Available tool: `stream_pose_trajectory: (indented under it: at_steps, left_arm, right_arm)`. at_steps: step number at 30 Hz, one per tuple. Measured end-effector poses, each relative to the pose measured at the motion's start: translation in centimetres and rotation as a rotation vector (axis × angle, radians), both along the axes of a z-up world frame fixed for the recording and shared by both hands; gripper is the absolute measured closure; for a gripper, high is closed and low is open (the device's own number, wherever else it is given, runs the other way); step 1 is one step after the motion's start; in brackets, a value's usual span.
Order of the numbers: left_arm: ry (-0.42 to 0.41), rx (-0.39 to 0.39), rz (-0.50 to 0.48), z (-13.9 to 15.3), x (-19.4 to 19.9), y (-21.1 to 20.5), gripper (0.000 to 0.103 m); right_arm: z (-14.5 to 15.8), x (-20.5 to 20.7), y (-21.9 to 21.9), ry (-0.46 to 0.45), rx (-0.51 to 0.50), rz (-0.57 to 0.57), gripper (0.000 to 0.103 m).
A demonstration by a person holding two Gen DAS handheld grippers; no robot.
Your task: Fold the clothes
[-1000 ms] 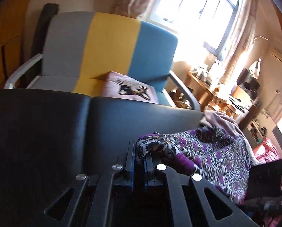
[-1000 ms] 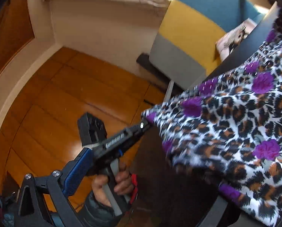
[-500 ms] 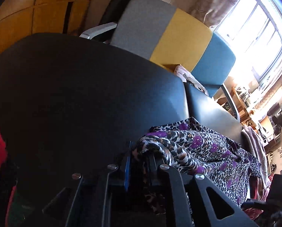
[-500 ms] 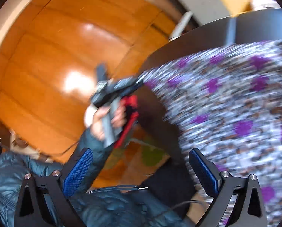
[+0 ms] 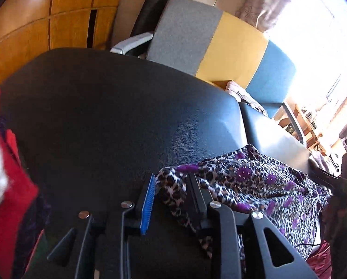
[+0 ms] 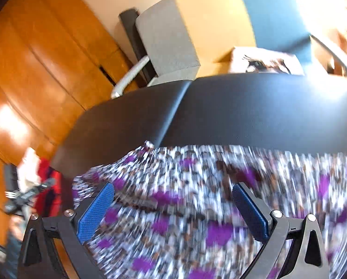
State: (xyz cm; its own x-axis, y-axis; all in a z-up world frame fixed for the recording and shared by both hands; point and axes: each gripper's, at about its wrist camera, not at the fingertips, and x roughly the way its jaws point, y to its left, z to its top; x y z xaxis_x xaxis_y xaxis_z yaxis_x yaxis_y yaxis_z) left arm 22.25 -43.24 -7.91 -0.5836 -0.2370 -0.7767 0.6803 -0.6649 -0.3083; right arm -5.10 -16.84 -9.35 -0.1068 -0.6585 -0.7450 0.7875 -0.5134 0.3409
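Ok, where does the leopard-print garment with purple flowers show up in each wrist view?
Left wrist: the leopard-print garment lies lower right on the black table, its corner between the fingers of the left gripper.
Right wrist: it fills the lower half, blurred, under the open right gripper.
Shared landmark: the grey, yellow and blue chair behind the table.

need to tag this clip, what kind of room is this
Most likely a living room or bedroom in a home: a grey, yellow and blue armchair, wooden wardrobe panels, a curtained sunny window, and a leopard-print garment on a black padded surface.
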Motion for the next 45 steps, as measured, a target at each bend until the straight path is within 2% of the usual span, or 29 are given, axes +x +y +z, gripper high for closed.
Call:
stream_pose_trajectory:
  at_steps: [2,3,6,8,10,14,17,20,22,23,24,25,26,27,30,32,33,35,36,39,45]
  left_arm:
    - [0.0,0.015,-0.003,-0.4,-0.8,0.0,0.076]
    - [0.0,0.02,-0.013,-0.6,-1.2,0.0,0.076]
    - [-0.009,0.028,-0.053,-1.6,-2.9,0.2,0.076]
    - [-0.027,0.023,-0.085,-2.2,-4.2,0.3,0.076]
    - [-0.034,0.019,-0.12,-1.4,-4.1,-0.1,0.076]
    - [-0.054,0.019,-0.195,-1.8,-7.8,-0.5,0.076]
    - [-0.069,0.019,-0.252,-2.0,-10.5,-0.8,0.076]
    - [-0.084,0.019,-0.308,-2.2,-13.3,-1.2,0.076]
    - [-0.121,0.021,-0.363,-2.9,-14.8,-0.5,0.076]
    - [-0.142,0.022,-0.393,-3.3,-15.5,0.0,0.076]
    - [-0.164,0.024,-0.423,-3.7,-16.2,0.4,0.076]
    - [-0.185,0.025,-0.452,-4.1,-16.9,0.9,0.076]
    - [-0.203,0.022,-0.485,-4.4,-17.4,1.5,0.076]
    - [-0.218,0.015,-0.519,-4.6,-17.7,2.1,0.074]
    - [-0.253,-0.012,-0.554,-4.6,-18.5,3.1,0.072]
    - [-0.258,0.045,-0.547,-4.6,-19.0,2.7,0.072]
    - [-0.259,0.067,-0.54,-4.5,-19.2,2.6,0.074]
    - [-0.262,0.087,-0.534,-4.4,-19.6,2.7,0.088]
    - [-0.256,0.079,-0.537,-4.2,-19.7,3.2,0.099]
    - [-0.216,0.042,-0.531,-3.0,-19.4,4.8,0.101]
    - [0.059,-0.062,-0.439,4.1,-17.0,7.1,0.101]
  right_arm:
    - [0.6,-0.7,-3.3,0.08,0.07,0.045,0.0]
    - [0.5,-0.7,-5.1,0.116,0.104,0.073,0.004]
    - [-0.7,-0.7,-9.4,0.163,0.199,0.171,0.011]
    - [-1.8,-0.8,-11.1,0.174,0.247,0.22,0.011]
    - [-2.9,-1.0,-11.9,0.177,0.287,0.257,0.011]
    - [-5.2,-1.4,-13.6,0.184,0.369,0.329,0.009]
    - [-5.7,-1.6,-13.3,0.208,0.371,0.351,0.005]
    - [-5.5,-1.7,-12.7,0.239,0.366,0.356,0.006]
    - [-5.1,-1.9,-12.2,0.246,0.352,0.347,0.014]
    - [-4.8,-2.1,-11.8,0.245,0.336,0.344,0.025]
    - [-4.4,-2.3,-11.4,0.239,0.319,0.342,0.041]
    - [-4.0,-2.5,-10.9,0.234,0.302,0.34,0.052]
    - [-3.6,-2.7,-10.5,0.229,0.285,0.339,0.073]
    - [-3.2,-2.9,-10.0,0.232,0.276,0.333,0.081]
    - [-2.5,-3.0,-8.7,0.257,0.263,0.315,0.087]
    - [-1.9,-3.0,-7.7,0.28,0.247,0.306,0.09]
    - [-1.5,-2.8,-7.1,0.294,0.234,0.297,0.091]
    - [0.0,-2.2,-5.9,0.342,0.198,0.278,0.091]
    - [0.9,-1.8,-5.2,0.371,0.181,0.269,0.092]
    - [3.4,-0.7,-3.2,0.444,0.132,0.236,0.092]
    - [8.8,1.2,1.2,0.556,0.033,0.128,0.093]
